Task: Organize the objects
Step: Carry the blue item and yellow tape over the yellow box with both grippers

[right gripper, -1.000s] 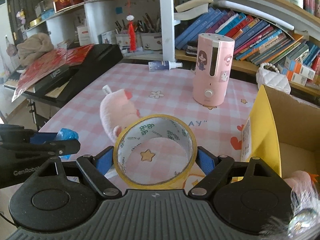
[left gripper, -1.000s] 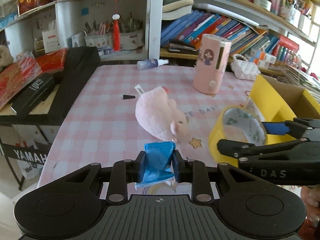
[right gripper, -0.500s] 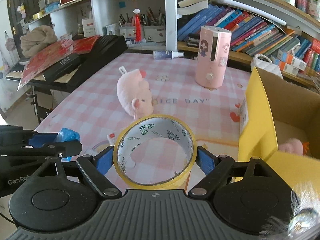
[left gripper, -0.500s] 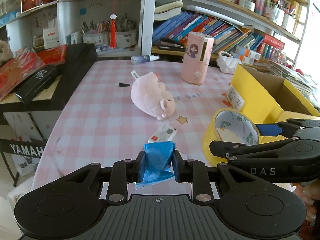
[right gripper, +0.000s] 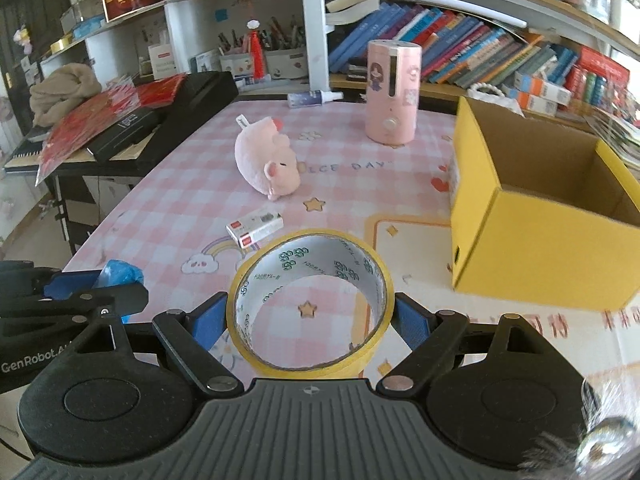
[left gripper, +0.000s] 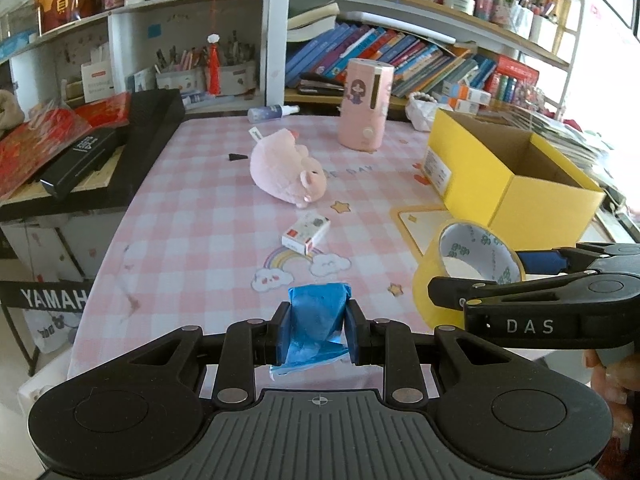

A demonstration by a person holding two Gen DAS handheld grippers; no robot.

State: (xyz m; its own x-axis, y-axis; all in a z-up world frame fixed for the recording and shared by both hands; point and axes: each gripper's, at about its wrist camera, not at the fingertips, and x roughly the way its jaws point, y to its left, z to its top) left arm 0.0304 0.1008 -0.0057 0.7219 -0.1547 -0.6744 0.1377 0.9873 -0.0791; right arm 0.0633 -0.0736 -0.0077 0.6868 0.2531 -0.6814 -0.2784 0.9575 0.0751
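We hold both loads ready for the box at right: our left gripper pinches a blue packet, perhaps plastic, and our right gripper clamps the tape roll.

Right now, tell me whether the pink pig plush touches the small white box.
Apart. The right wrist view shows checked cloth between the pink pig plush and the small white box; the left wrist view agrees.

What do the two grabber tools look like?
Each hand-held gripper is black plastic with a ribbed grey top, two round discs, silver screws and blue finger pads. The left hand-held gripper reads "GenRobot" along its side, and the right hand-held gripper reads "DAS". No cables or sleeves show.
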